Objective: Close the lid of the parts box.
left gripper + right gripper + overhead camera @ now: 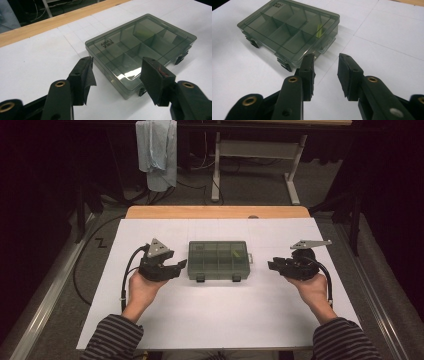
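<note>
A smoky grey see-through compartment box (218, 260) lies with its lid down in the middle of the white table top (215, 315). A small yellow-green item (235, 253) sits in one of its right compartments. My left gripper (181, 265) rests just left of the box, jaws wide apart with nothing between them. In the left gripper view the box (140, 47) lies right beyond my left gripper (117, 62). My right gripper (270, 265) is a short way right of the box, open and holding nothing. In the right gripper view the box (289, 27) is ahead and left of my right gripper (326, 57).
Two dark latches (200, 278) face the near side of the box. A bare wooden strip (215, 212) runs along the table's far edge. Beyond it a pale blue cloth (157, 150) hangs and a white table frame (260, 155) stands. Cables (80, 270) lie on the floor at left.
</note>
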`<state>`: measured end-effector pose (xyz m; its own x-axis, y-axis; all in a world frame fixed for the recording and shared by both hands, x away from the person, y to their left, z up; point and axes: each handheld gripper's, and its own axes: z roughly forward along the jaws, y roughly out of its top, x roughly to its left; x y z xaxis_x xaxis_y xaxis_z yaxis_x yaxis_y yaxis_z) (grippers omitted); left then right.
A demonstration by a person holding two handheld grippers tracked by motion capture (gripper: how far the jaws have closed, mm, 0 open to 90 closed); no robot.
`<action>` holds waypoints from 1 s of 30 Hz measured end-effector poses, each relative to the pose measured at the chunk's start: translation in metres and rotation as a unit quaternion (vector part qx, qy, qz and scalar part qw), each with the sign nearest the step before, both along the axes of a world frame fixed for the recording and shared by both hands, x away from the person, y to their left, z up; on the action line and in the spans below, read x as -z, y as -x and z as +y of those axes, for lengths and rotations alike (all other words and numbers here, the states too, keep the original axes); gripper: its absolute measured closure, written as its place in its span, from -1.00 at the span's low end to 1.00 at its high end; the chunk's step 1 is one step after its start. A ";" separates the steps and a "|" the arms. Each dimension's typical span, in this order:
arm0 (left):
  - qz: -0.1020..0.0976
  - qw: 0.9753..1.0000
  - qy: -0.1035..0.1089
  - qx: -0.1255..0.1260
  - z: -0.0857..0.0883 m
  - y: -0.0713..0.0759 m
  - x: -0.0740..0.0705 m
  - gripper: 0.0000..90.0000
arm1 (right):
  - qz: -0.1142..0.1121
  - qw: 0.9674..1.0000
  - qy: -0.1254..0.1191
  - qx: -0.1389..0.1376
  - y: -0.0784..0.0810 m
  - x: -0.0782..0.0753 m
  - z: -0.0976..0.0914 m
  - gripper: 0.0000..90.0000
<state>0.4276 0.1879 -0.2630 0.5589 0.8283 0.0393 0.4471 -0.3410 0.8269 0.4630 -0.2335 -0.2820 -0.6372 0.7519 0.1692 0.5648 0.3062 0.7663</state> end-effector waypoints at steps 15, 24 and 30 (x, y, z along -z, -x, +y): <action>-0.009 1.000 0.010 -0.006 0.007 0.009 0.002 -0.05 | -0.014 1.000 -0.020 0.012 0.011 0.005 -0.013 0.40; -0.020 0.999 0.017 -0.018 0.018 0.016 0.003 -0.06 | -0.029 0.999 -0.031 0.020 0.021 0.008 -0.022 0.34; -0.025 0.999 0.024 -0.025 0.025 0.022 0.006 -0.07 | -0.040 0.998 -0.035 0.019 0.030 0.011 -0.027 0.27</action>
<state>0.4052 0.2125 -0.2689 0.5149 0.8568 0.0264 0.4196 -0.2788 0.8639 0.4326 -0.2608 -0.2929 -0.6221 0.7639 0.1717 0.5111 0.2302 0.8281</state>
